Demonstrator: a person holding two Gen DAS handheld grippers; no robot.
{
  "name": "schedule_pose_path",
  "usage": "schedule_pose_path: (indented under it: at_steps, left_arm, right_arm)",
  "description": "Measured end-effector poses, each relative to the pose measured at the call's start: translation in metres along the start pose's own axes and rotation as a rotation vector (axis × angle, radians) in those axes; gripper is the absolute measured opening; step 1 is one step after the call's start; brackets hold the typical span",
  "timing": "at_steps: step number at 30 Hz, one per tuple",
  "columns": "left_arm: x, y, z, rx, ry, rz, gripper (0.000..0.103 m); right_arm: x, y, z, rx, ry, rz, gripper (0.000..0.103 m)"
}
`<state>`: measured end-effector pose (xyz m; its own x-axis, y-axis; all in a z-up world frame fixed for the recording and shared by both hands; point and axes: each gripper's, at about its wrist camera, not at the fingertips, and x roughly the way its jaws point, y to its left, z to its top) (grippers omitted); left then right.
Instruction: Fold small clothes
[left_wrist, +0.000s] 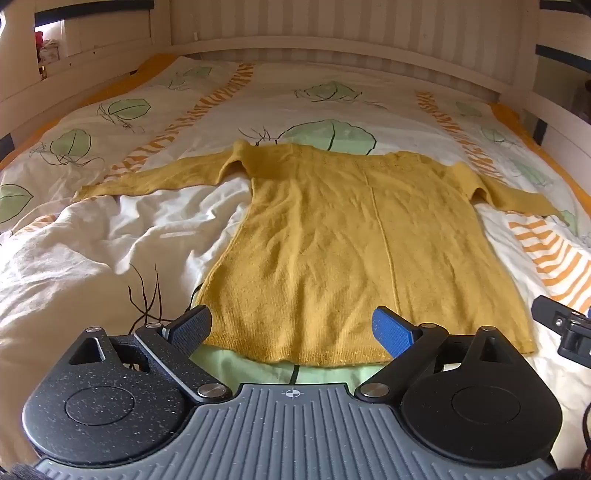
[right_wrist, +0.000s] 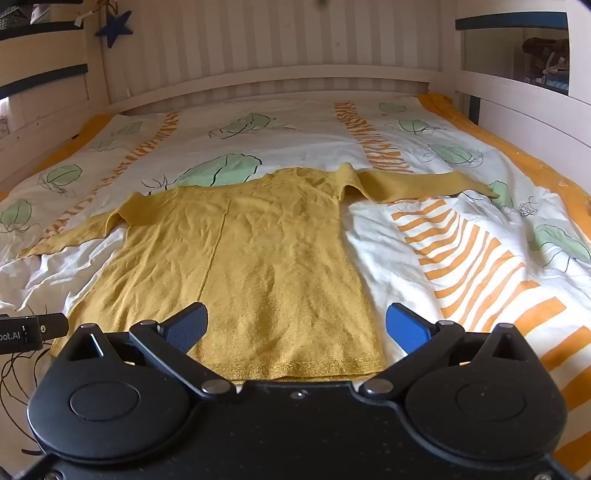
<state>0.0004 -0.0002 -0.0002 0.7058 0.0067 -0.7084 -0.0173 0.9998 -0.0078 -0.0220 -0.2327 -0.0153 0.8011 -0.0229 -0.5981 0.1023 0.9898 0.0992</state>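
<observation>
Two tools, left tool (left_wrist: 291, 326) and right tool (right_wrist: 295, 325), jaws wide, empty, above yellow sweater (left_wrist: 332, 236) hem.

Warm daylight fills both my wrist views, brightest on the rumpled white leaf-printed duvet cover (left_wrist: 110, 236), where patches nearly wash out. Soft shadows sit in its folds. The fisheye bends the pale wooden slatted bed frame (right_wrist: 266, 79) into curves. Corners go dark; the picture is slightly soft throughout.

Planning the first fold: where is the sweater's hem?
In both wrist views, the mustard sweater hem lies nearest the cameras, on the duvet.
</observation>
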Motion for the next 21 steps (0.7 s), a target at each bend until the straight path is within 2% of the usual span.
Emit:
schedule_pose_path:
  at_steps: [21]
  left_arm:
    - [0.004, 0.004, -0.001, 0.004, 0.004, 0.010, 0.095]
  right_arm:
    - [0.005, 0.011, -0.003, -0.033, 0.023, 0.012, 0.102]
